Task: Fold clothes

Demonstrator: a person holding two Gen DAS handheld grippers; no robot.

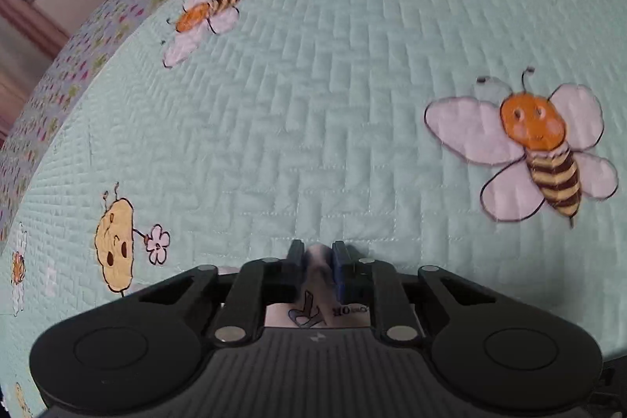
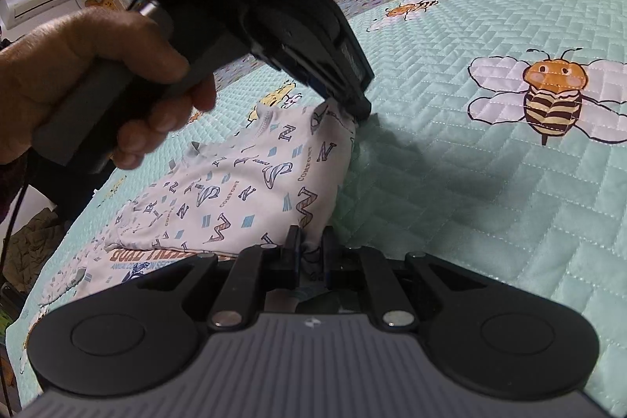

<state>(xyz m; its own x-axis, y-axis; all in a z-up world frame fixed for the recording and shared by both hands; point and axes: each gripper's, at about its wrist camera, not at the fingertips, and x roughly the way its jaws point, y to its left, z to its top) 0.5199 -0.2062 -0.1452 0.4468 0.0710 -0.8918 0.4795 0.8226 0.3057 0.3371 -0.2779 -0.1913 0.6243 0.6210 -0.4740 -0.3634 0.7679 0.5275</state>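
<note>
White lettered shirt (image 2: 243, 190) on bed quilt (image 2: 470, 202); left hand-held gripper (image 2: 358, 110) and right hand-held gripper (image 2: 311, 253) each pinch its edge.

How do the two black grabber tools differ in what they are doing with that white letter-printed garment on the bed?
The left gripper tilts steeply down and pinches the white garment at its far edge; the right gripper lies flatter and pinches the near edge. The left gripper shows with the hand holding it; the right gripper shows only its own fingers. Both are closed on that garment's right side, over the bee-print quilt.
</note>
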